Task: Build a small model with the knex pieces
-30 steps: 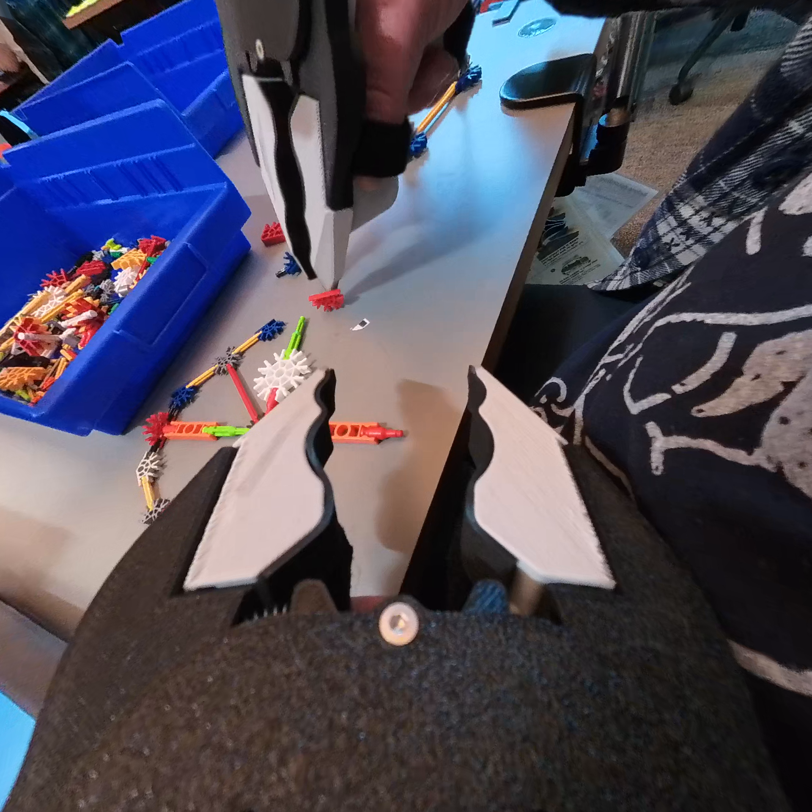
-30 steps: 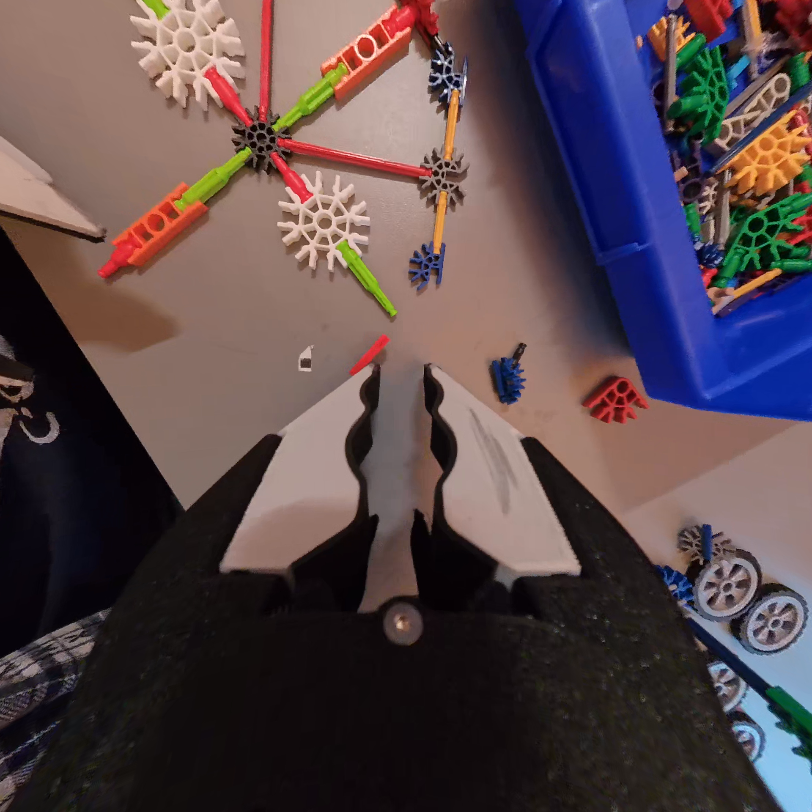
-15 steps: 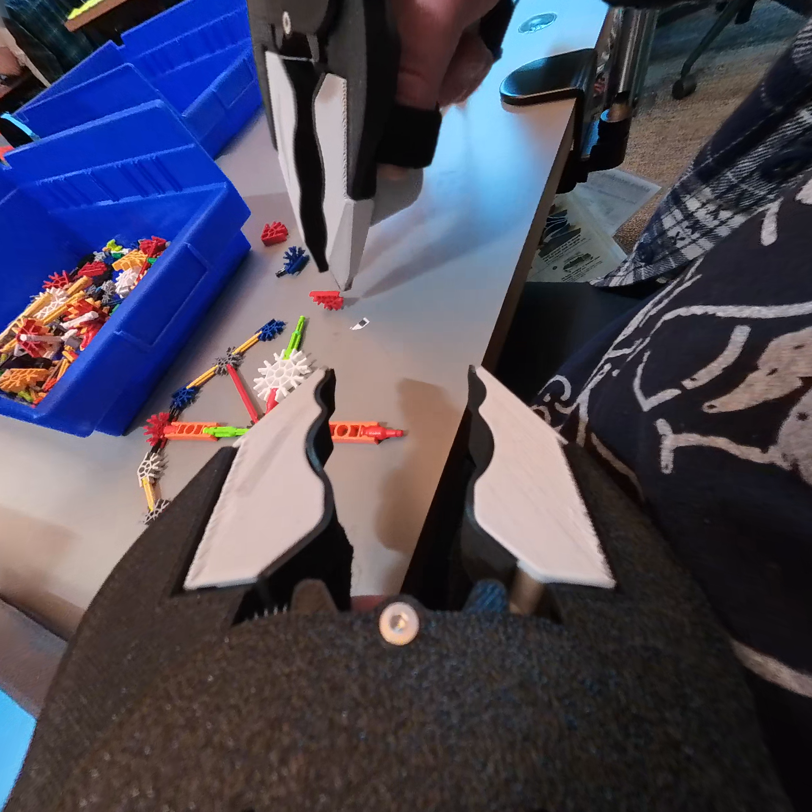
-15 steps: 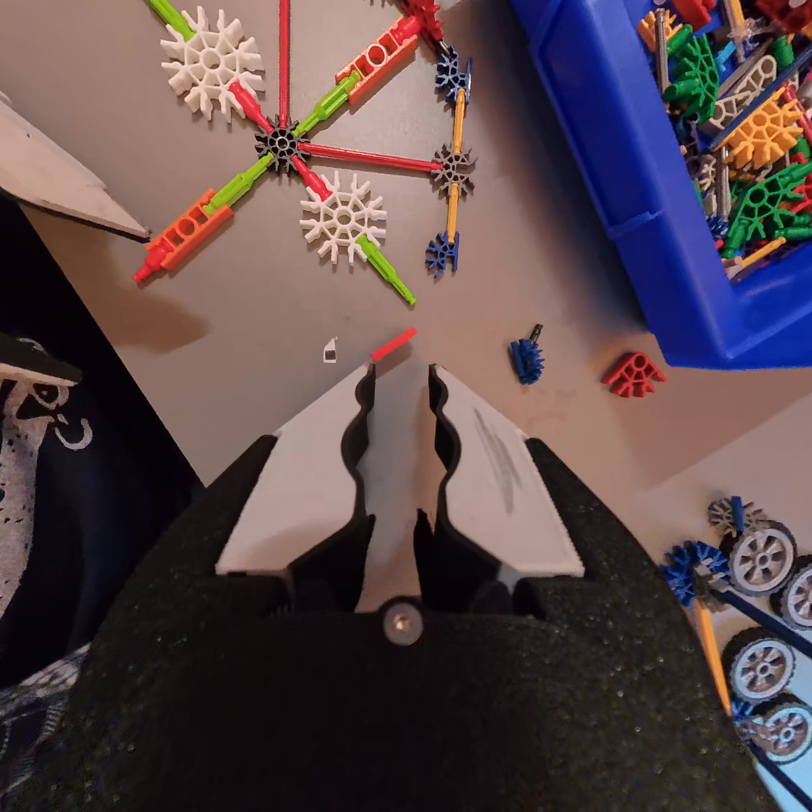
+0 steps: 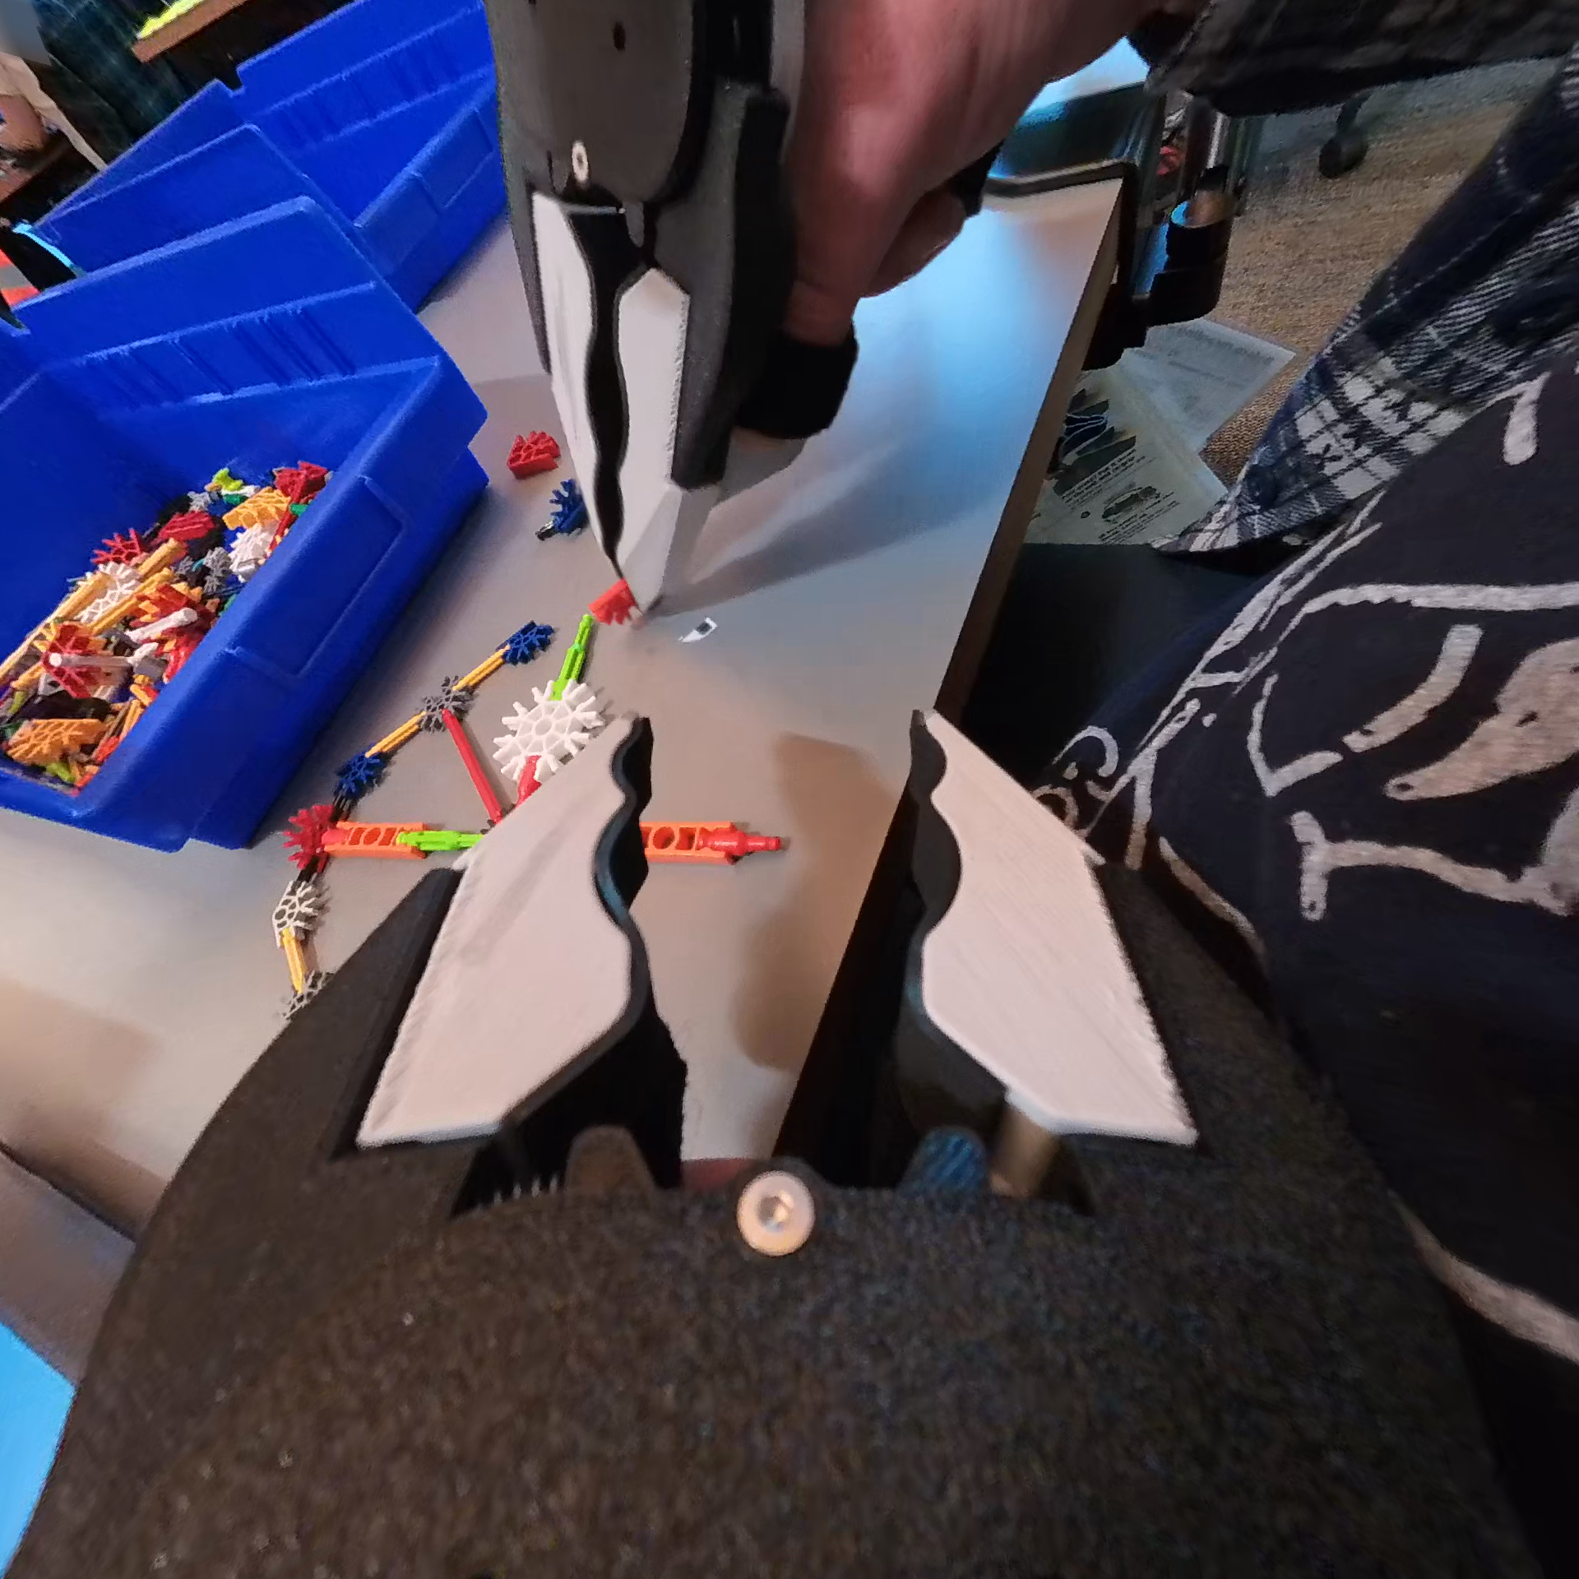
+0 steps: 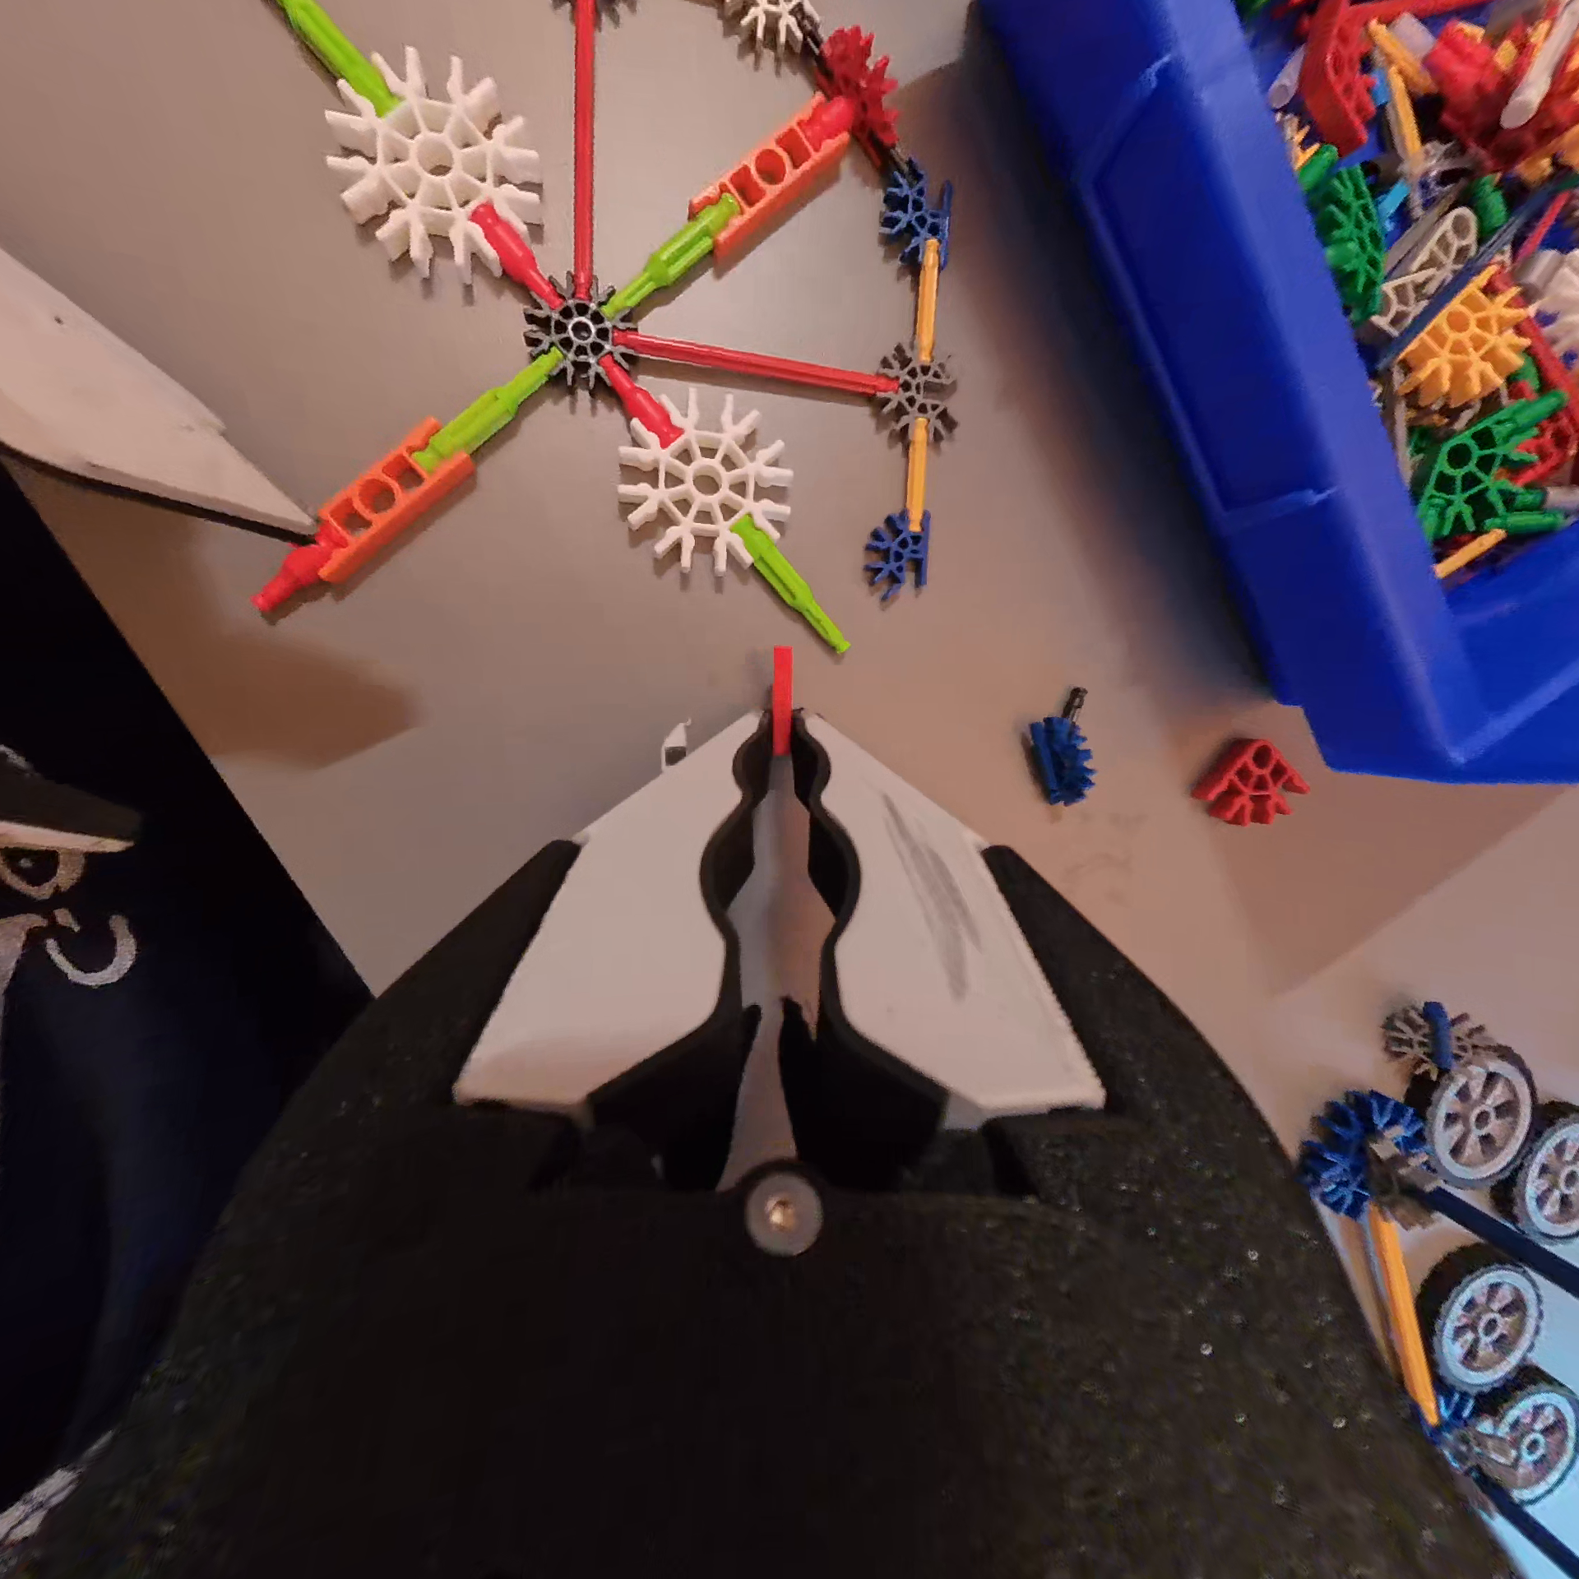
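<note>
A small red connector piece [image 6: 782,701] is pinched edge-on at the very tips of my right gripper [image 6: 782,726], whose jaws are pressed together on it. In the left wrist view the same red piece [image 5: 613,602] sits right at the grey table [image 5: 854,530], with the right gripper [image 5: 636,589] pointing almost straight down onto it and a hand [image 5: 897,128] wrapped around its body.

Just past the piece, at twelve o'clock in the right wrist view, lies a flat toy construction [image 6: 581,329]: a black hub with red, green and orange rods spreading out like spokes, two white snowflake wheels [image 6: 705,483], and a chain of yellow rods with blue and grey connectors along its three o'clock side. A tiny white scrap [image 6: 675,743] lies on the table just beside my right jaws at nine o'clock.

At three o'clock from the pinched piece a blue connector [image 6: 1059,756] lies loose, and farther the same way a second red connector [image 6: 1249,782]. Beyond them, at two o'clock, a blue bin [image 6: 1196,342] holds a jumble of coloured pieces. At five o'clock a wheeled toy model [image 6: 1482,1196] with grey wheels sits partly out of view.

My left gripper [image 5: 777,752] hangs over the near table edge with its jaws spread wide and nothing between them; its left finger tip overlaps the orange rod [image 5: 692,842] of the construction in view. A person's dark printed shirt [image 5: 1367,769] fills the three o'clock side of the left wrist view.
</note>
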